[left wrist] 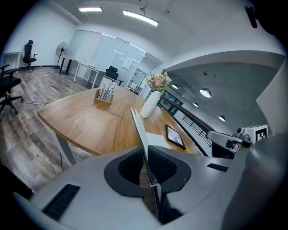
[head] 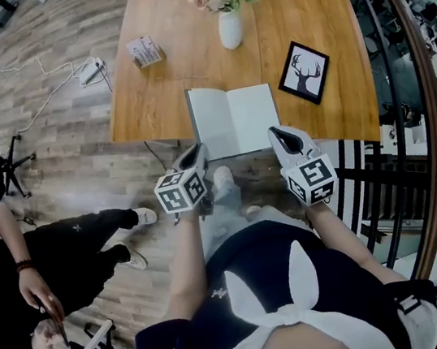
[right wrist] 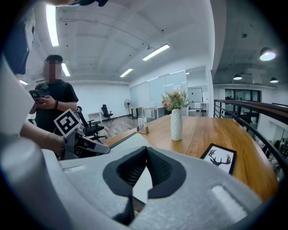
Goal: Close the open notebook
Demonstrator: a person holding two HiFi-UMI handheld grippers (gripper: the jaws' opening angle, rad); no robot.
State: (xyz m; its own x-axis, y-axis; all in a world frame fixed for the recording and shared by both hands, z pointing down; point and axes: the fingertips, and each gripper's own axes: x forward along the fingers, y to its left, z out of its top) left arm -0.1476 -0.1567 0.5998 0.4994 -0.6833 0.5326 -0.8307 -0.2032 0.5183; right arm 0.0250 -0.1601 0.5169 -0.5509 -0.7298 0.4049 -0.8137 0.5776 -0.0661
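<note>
Pinching the notebook's [head: 235, 120] thin flat cover [left wrist: 137, 123] is the ribbed left claw [left wrist: 145, 152].

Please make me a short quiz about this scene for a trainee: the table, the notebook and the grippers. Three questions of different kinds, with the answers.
1. True or false: the vase of flowers stands on the table, beyond the open notebook.
2. What is between the fingers of the left gripper? A) the vase B) the notebook's left leaf, raised on edge C) nothing
3. In the head view, which flat thing lies on the table to the right of the notebook?
Key: 1 true; 2 B; 3 the framed deer picture.
</note>
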